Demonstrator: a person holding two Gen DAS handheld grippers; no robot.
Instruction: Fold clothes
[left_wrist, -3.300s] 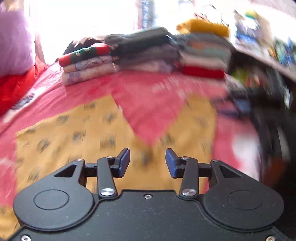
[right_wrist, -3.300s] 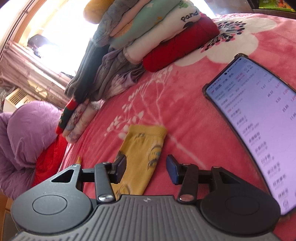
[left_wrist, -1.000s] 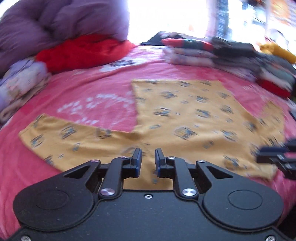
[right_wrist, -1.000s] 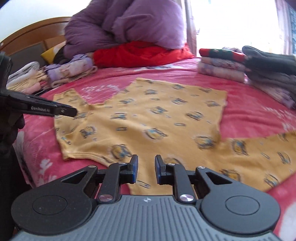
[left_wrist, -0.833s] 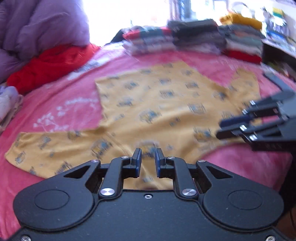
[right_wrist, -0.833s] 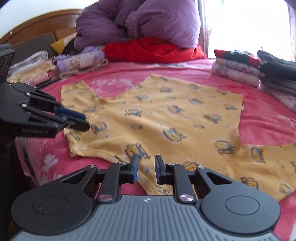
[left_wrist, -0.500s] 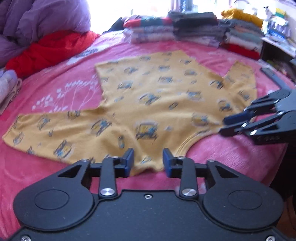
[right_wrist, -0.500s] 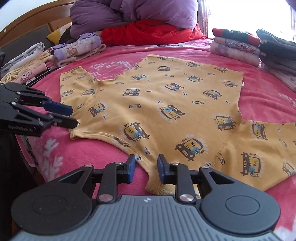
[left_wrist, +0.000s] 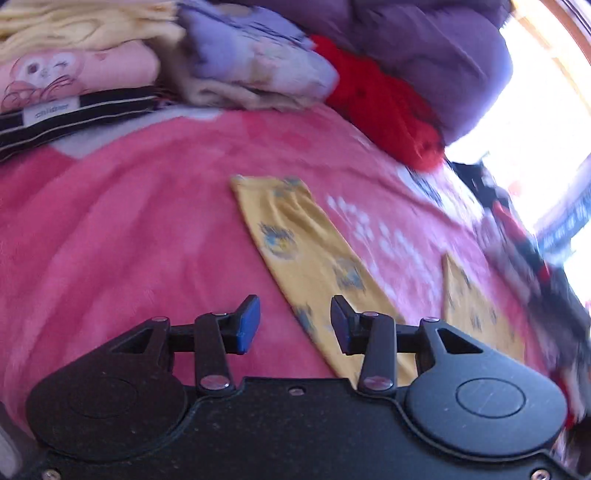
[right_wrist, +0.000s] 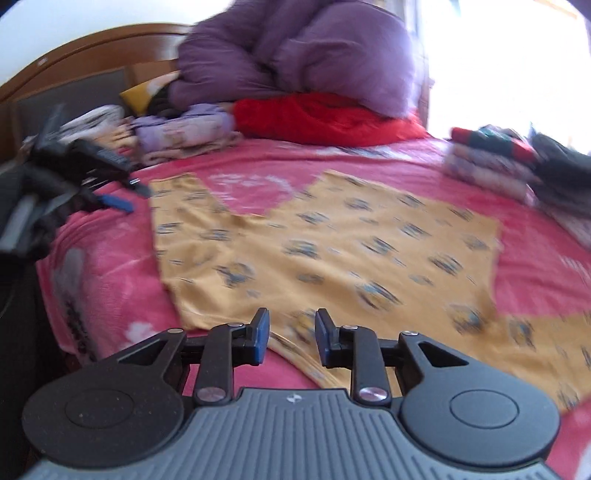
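Yellow printed shirt (right_wrist: 332, 251) lies flat, spread on the pink blanket (right_wrist: 110, 280). Its near edge runs under the right gripper (right_wrist: 288, 336) body, so the neckline is cut off. One sleeve (left_wrist: 306, 254) reaches out toward the folded pile at the bed head; its cuff is clear, the shoulder end hidden behind the left gripper (left_wrist: 293, 325). Print on the shirt is too smeared by motion to read.

Right gripper: jaws apart at a moderate gap, nothing between them, poised at the shirt's near hem. Contact with cloth cannot be told. Left gripper: jaws wide apart, empty, over the blanket with the sleeve's edge passing between the pads. In the right view it shows at the far left, blurred.

Blanket is pink plush with white flower marks. At the head: purple duvet (right_wrist: 295, 59) heaped on a red quilt (right_wrist: 325, 118), wooden headboard (right_wrist: 92, 44) behind. Folded clothes (left_wrist: 92, 59) stacked near the headboard; another folded stack (right_wrist: 491, 158) on the window side, badly blurred. Window blown out white.
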